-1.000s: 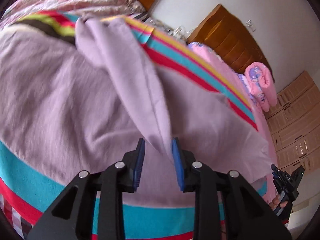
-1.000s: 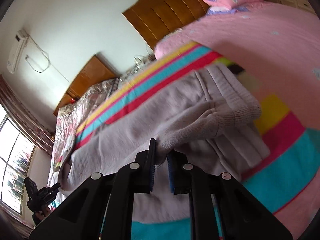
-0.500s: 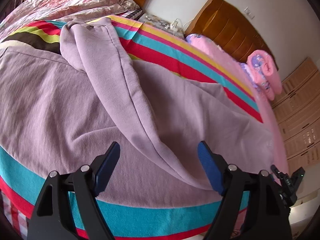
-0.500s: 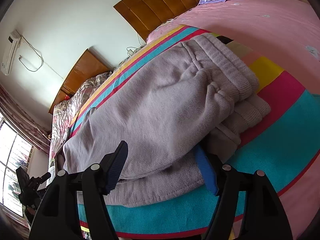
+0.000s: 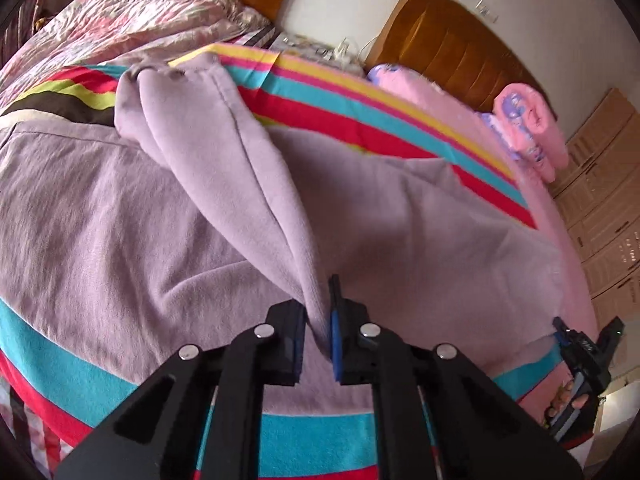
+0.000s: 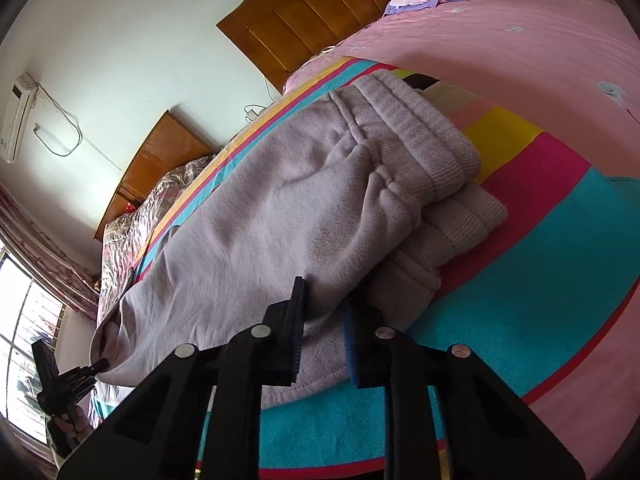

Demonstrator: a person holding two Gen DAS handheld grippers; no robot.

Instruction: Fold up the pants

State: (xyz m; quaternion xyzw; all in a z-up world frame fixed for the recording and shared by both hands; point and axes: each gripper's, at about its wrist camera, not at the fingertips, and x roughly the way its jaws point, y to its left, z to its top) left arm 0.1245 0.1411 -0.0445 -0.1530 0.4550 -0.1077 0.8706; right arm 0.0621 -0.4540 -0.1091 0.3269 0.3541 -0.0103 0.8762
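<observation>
**Ana:** Left wrist view first: what fills it?

**Ben:** A bed under a striped fleece blanket of turquoise, red and yellow bands [image 5: 320, 436], running from lower left to upper right. Spread over it across the middle of the frame lie the lilac knit pants [image 5: 120, 220], one leg rising as a ridge from upper left down to bottom centre.

**Ana:** And the left gripper [image 5: 318, 334]?

**Ben:** Bottom centre, its black jaws closed on that ridge of fabric, pinched between the blue pads.

**Ana:** The right wrist view?

**Ben:** The same pants [image 6: 260, 208] cross the middle, with the ribbed waistband [image 6: 424, 140] bunched right of centre. The right gripper [image 6: 322, 344] sits at bottom centre; its jaws are closing, and the near edge of the cloth is clamped between them.

**Ana:** Anything smaller?

**Ben:** A rolled pink floral quilt [image 5: 532, 124] at the right edge by the brown wooden headboard [image 5: 452, 52], and a white wall air conditioner [image 6: 16, 116] at the far left of the right view.
</observation>
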